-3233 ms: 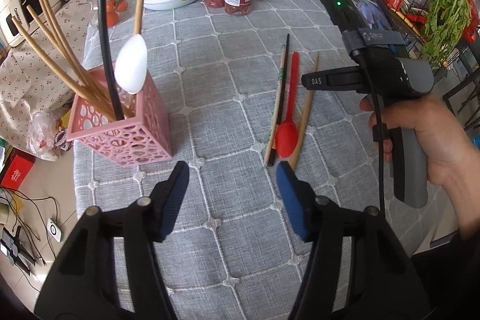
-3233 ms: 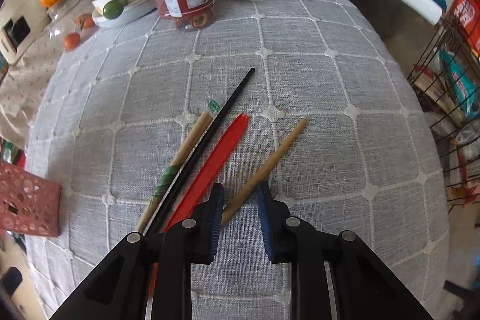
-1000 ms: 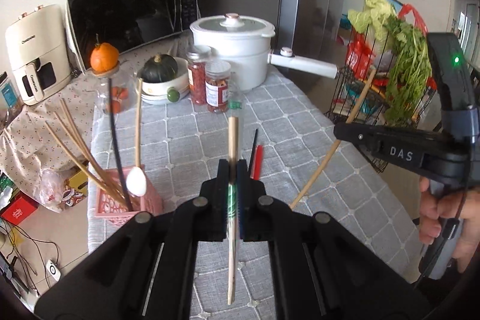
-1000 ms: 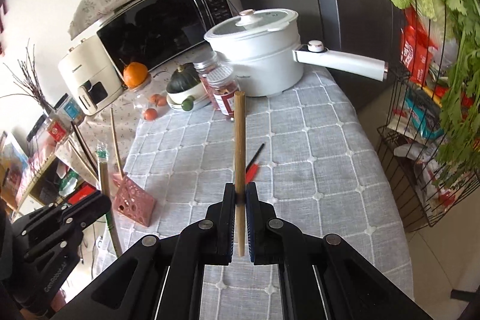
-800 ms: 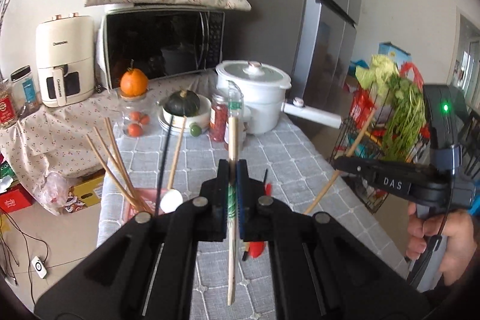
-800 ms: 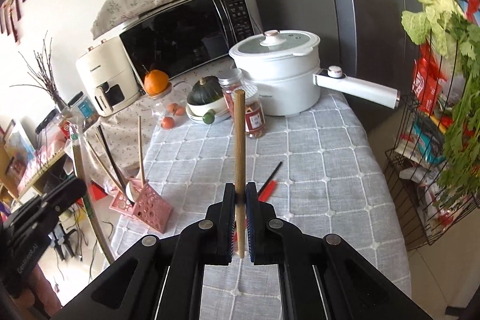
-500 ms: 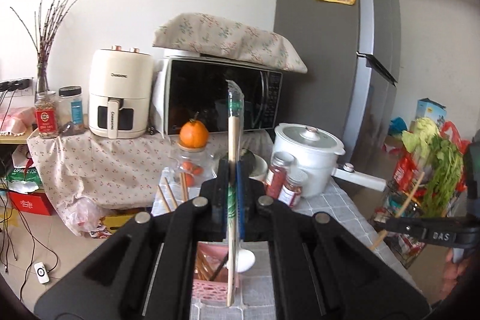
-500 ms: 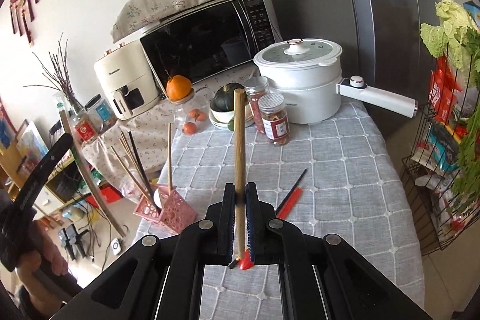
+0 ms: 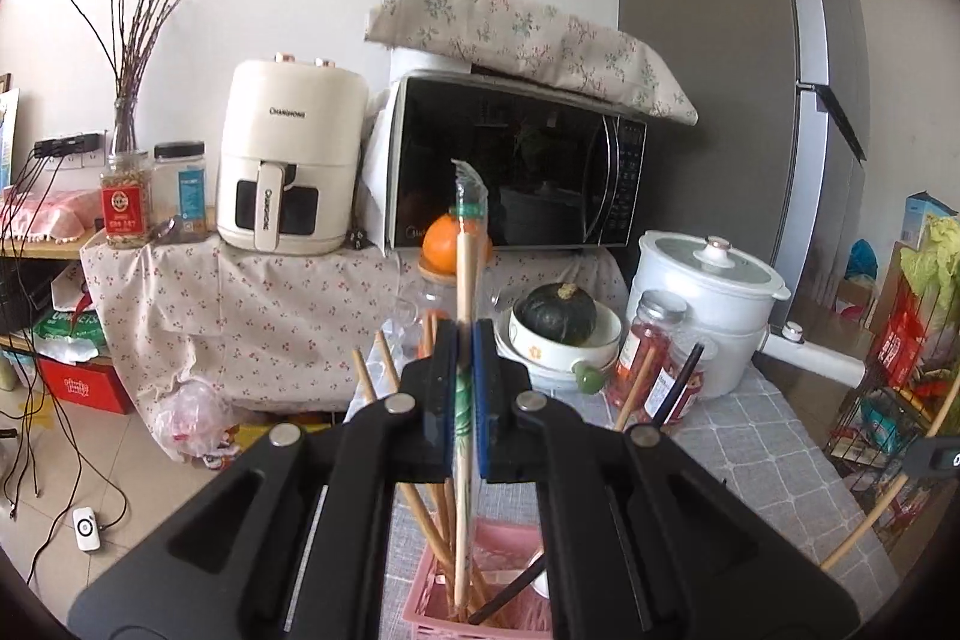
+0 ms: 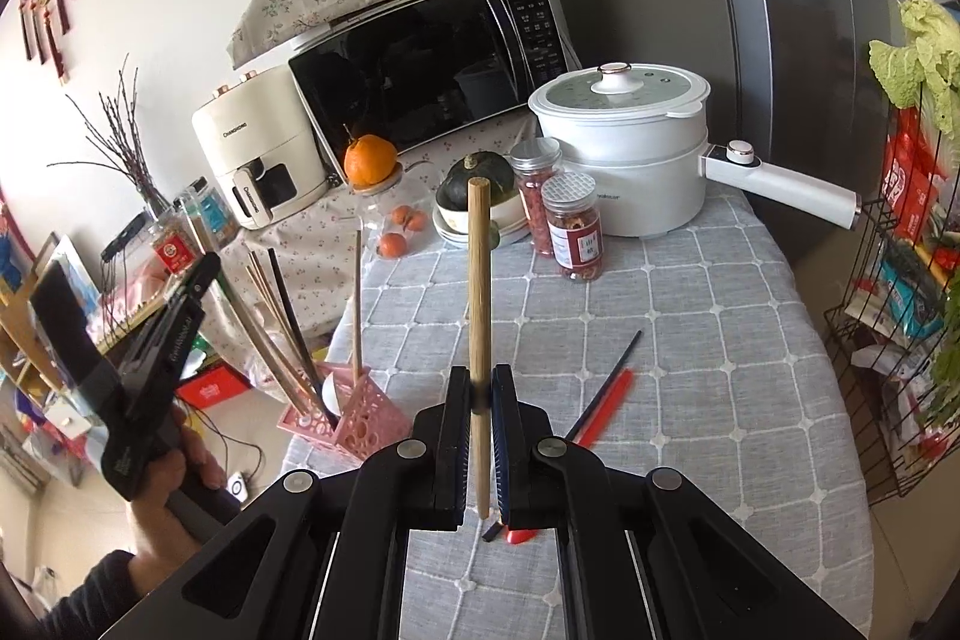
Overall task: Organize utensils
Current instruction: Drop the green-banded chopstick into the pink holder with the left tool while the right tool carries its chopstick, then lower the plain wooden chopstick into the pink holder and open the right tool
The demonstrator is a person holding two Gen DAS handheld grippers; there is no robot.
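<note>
Left gripper (image 9: 461, 394): jaws clamped on a wrapped chopstick (image 9: 463, 292), held upright, its lower end inside the pink holder (image 9: 420, 598) among other sticks. Right gripper (image 10: 479, 418): jaws clamped on a plain wooden chopstick (image 10: 478, 280), held upright above the table (image 10: 690, 340). The table carries a grey checked cloth; a black chopstick (image 10: 606, 382) and a red spoon (image 10: 603, 406) lie side by side on it, their near ends partly hidden behind the right gripper. The pink holder stands near the table's left edge. Behind: a white pot (image 10: 624, 148), two jars (image 10: 570, 220), a microwave (image 9: 516, 166) and an air fryer (image 9: 291, 160). The wrapped chopstick's tip in the holder is hard to make out; the left gripper's body covers much of the holder.
</note>
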